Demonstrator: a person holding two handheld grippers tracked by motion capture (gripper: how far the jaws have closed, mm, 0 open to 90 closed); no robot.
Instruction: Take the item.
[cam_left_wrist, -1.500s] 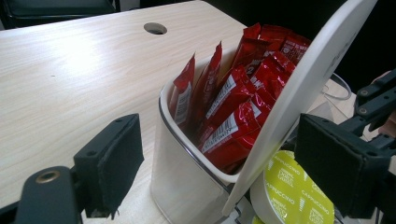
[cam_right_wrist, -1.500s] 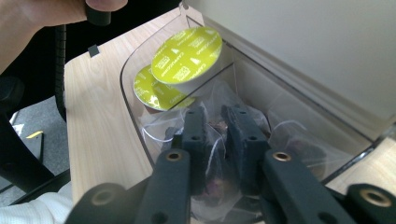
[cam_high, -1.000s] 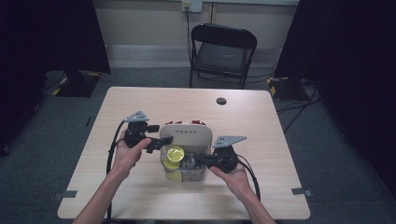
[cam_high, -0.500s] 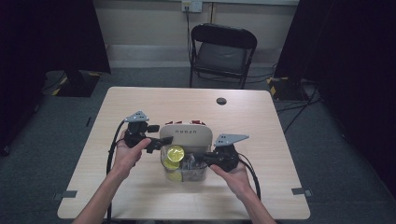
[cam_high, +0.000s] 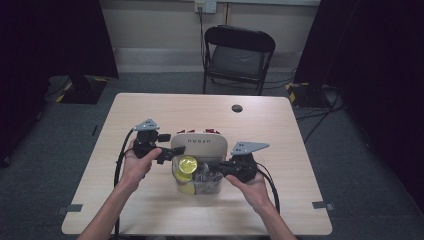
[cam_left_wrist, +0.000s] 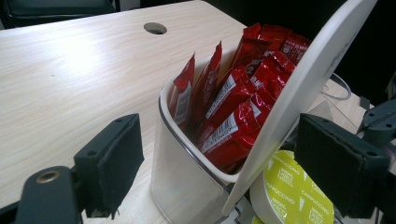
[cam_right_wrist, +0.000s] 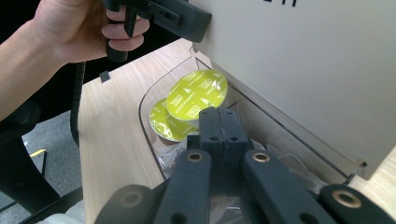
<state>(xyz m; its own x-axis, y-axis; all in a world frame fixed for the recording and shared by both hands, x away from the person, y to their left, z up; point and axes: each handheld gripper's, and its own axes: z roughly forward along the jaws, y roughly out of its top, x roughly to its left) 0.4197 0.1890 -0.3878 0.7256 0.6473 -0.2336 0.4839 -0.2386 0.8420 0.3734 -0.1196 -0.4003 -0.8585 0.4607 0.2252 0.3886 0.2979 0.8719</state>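
While the spread left tongs (cam_left_wrist: 219, 172) prop the lid (cam_left_wrist: 299, 98) upright, the right tongs (cam_right_wrist: 219, 122) are pressed together.

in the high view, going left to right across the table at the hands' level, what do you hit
The left tool with its grey three-cornered plate → the round yellow-green foil-topped capsule in the clear plastic container → the right tool with its grey three-cornered plate.

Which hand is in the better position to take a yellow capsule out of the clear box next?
Right, probably. The right gripper is inside the open front of the clear box, jaws shut, beside the yellow capsules. The left gripper straddles the raised lid, jaws open.
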